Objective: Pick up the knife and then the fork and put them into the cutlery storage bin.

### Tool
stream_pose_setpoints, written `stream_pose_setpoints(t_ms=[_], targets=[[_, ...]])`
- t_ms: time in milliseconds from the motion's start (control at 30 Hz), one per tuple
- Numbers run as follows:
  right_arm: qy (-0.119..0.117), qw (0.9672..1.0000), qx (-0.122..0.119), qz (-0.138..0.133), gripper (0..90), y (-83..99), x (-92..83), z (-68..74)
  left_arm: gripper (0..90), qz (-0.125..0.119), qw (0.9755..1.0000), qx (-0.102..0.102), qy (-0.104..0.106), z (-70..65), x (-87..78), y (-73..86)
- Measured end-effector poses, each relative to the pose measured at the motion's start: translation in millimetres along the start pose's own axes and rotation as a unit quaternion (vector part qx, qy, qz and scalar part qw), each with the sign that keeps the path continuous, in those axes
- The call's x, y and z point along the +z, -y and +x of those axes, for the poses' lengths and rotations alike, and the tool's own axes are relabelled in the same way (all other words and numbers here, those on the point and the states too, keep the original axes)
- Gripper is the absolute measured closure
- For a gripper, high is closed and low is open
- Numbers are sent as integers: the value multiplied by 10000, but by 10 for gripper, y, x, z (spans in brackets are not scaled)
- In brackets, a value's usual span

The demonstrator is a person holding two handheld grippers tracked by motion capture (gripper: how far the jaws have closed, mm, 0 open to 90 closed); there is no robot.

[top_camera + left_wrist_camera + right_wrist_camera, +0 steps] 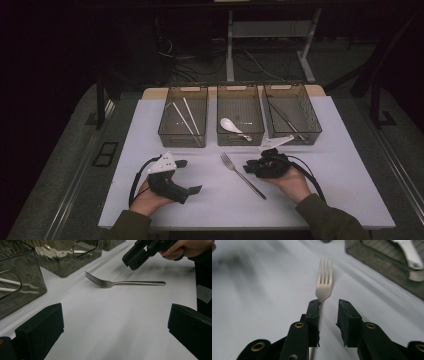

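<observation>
The right gripper [328, 303] is lining up along the fork [324, 277], its jaws narrowed astride the neck but not yet pinching, for a lengthwise grip. The fork is lying flat on the white surface [320, 165], just before the middle bin [240, 135], open room around it. The left gripper [187, 176] is waiting, jaws wide.

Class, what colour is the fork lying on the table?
Silver metal; the fork shows best in the left gripper view.
</observation>
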State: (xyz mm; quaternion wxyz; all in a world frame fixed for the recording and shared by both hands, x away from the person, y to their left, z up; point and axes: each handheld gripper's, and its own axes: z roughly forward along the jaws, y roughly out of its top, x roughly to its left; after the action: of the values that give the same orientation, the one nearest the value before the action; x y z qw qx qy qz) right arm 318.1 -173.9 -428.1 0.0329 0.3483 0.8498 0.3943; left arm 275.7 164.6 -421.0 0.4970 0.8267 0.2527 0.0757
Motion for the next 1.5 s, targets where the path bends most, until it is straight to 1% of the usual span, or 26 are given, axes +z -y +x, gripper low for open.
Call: stream_pose_setpoints(t_ms=[133,267,433,500,567,733,867,1033,1233,1333,1367,1500], targets=[[23,9998,-151,143,722,0,115,76,0,-5,10000,-15,-1,-1,-4,0],[81,9995,-219,226,738,-1,188,114,0,-13,10000,-15,5,-1,-7,-1],[147,9989,-311,308,760,4,247,144,0,-15,10000,-14,10,-1,-7,-1],[244,9984,-348,360,774,8,267,155,0,-18,10000,-18,9,-3,-9,-2],[281,9980,-406,396,785,15,283,161,0,-20,10000,-20,6,-4,-9,-2],[363,9970,-538,433,809,19,288,202,0,-7,10000,-15,8,-4,-7,-3],[339,9971,-507,450,819,12,289,194,0,-13,10000,-19,7,-5,-8,-3],[314,9977,-397,456,847,7,287,168,0,-21,10000,-28,9,-7,-9,-4],[305,9973,-439,504,849,-7,287,169,0,-32,10000,-32,9,-6,-14,-6],[354,9970,-442,524,850,-21,270,165,0,-49,10000,-12,14,-2,-18,-7],[328,9972,-455,488,850,-25,261,156,0,-41,10000,-8,12,0,-20,-7],[255,9981,-380,422,850,-57,192,130,0,-48,10000,-11,16,-2,-18,-7]])
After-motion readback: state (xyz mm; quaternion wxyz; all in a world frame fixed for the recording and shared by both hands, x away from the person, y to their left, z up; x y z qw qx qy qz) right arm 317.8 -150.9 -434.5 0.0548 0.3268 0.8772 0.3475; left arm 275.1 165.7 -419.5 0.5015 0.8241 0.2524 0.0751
